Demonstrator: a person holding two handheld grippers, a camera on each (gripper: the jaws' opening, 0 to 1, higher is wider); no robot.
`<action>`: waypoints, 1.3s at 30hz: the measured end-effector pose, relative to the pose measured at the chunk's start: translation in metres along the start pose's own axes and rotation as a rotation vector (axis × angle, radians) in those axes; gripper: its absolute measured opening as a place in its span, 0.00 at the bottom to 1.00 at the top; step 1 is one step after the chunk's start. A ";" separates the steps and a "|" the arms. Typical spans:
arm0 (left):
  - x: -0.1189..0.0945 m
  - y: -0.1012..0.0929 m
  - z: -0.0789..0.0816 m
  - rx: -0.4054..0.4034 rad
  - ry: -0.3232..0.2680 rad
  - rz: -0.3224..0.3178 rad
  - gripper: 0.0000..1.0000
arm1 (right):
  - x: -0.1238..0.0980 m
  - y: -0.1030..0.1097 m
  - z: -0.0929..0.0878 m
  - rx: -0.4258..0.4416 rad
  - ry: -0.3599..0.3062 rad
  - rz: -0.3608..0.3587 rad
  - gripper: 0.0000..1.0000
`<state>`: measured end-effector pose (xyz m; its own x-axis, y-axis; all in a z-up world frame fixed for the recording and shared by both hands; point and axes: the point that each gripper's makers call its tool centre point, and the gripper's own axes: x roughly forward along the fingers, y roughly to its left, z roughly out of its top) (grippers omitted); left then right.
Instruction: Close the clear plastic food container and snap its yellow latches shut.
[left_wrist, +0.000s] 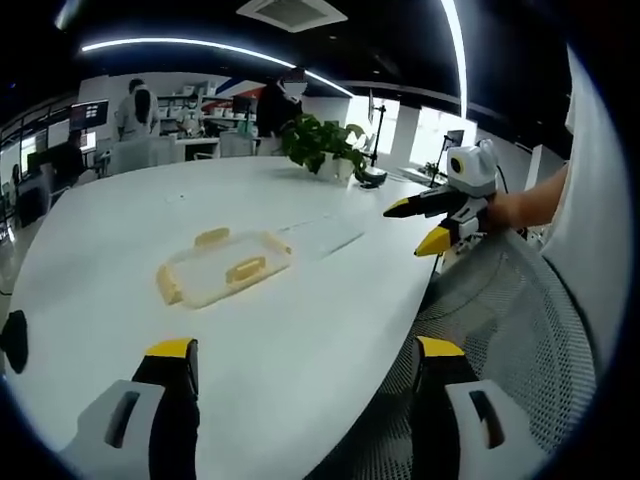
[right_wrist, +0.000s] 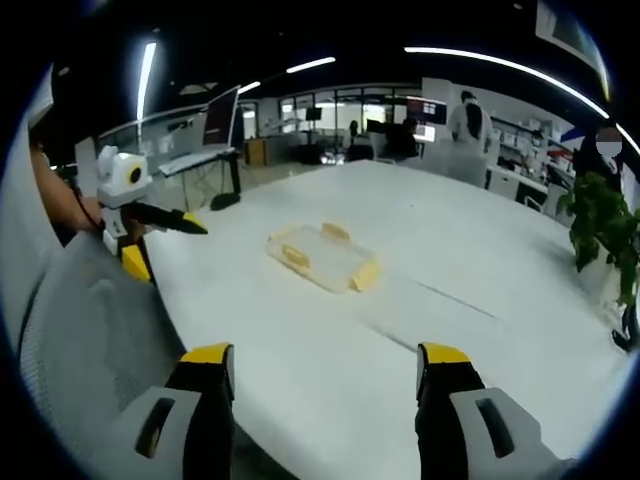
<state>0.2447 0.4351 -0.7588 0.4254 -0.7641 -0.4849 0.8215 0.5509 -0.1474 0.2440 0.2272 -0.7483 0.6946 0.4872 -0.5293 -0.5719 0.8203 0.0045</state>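
Both grippers hang apart, nothing gripped.
Clear rectangular plastic food container w/ yellow latches (left_wrist: 224, 267) lies on round white table (left_wrist: 120, 230); left gripper (left_wrist: 305, 365) & right gripper (right_wrist: 325, 372) jaws spread, well short of it.

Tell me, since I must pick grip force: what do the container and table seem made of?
Container: seemingly clear, slightly frosted plastic, as the table shows through it; its yellow latches look like opaque plastic. Table: smooth white top, faintly glossy, perhaps laminate.

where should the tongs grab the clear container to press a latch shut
Take a yellow latch on the container at its outer edge, coming from above and the near side: the box lies flat and low on the white table, latches sticking outward. Both tongs hang open, well short.
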 end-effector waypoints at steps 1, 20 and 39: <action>0.000 -0.001 0.000 0.003 0.000 -0.007 0.88 | 0.000 0.000 0.000 0.002 -0.001 -0.002 0.74; 0.000 -0.005 0.008 0.011 -0.002 -0.040 0.86 | -0.001 0.001 0.003 0.010 0.009 0.015 0.72; 0.017 0.020 0.011 0.032 0.032 -0.043 0.81 | 0.021 -0.007 0.006 -0.107 0.084 0.077 0.62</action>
<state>0.2724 0.4298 -0.7605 0.3775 -0.7755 -0.5060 0.8506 0.5064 -0.1416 0.2655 0.2338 -0.7544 0.6105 0.5172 -0.5998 -0.6688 0.7424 -0.0406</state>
